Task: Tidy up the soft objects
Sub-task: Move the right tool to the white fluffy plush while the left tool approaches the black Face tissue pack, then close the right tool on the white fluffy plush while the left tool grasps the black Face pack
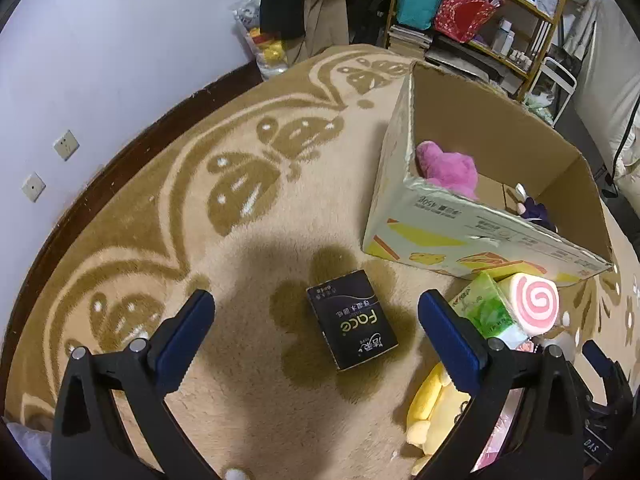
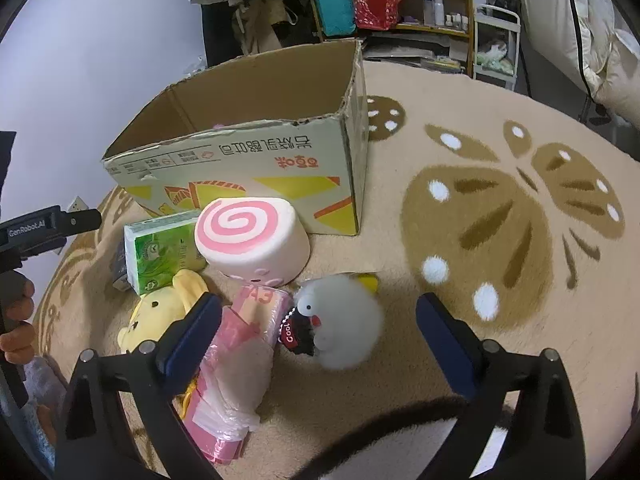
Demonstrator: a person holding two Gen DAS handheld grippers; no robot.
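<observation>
Both grippers are hanging over a beige rug [image 1: 280, 420] with brown butterfly patterns. The left gripper [image 1: 316, 316] is gaping wide, holding nothing, with a black tissue pack [image 1: 352, 320] lying flat on the rug between its 2 fingers but below them. The right gripper [image 2: 318, 320] is also spread wide and empty, with a fluffy grey bird toy [image 2: 340, 320] sitting on the rug between its fingers.

A cardboard box [image 2: 280, 168] is standing open on the rug, and a purple plush [image 1: 448, 168] and a small dark toy [image 1: 536, 208] are lying inside it. Just in front of the box, a pink swirl cushion [image 2: 252, 236] is leaning beside a green tissue pack [image 2: 160, 252]. A yellow bear plush [image 2: 160, 312] and a pink wrapped roll [image 2: 236, 360] are lying near them, the roll touching the bird toy's side. A cluttered shelf [image 2: 400, 8] is standing behind the rug.
</observation>
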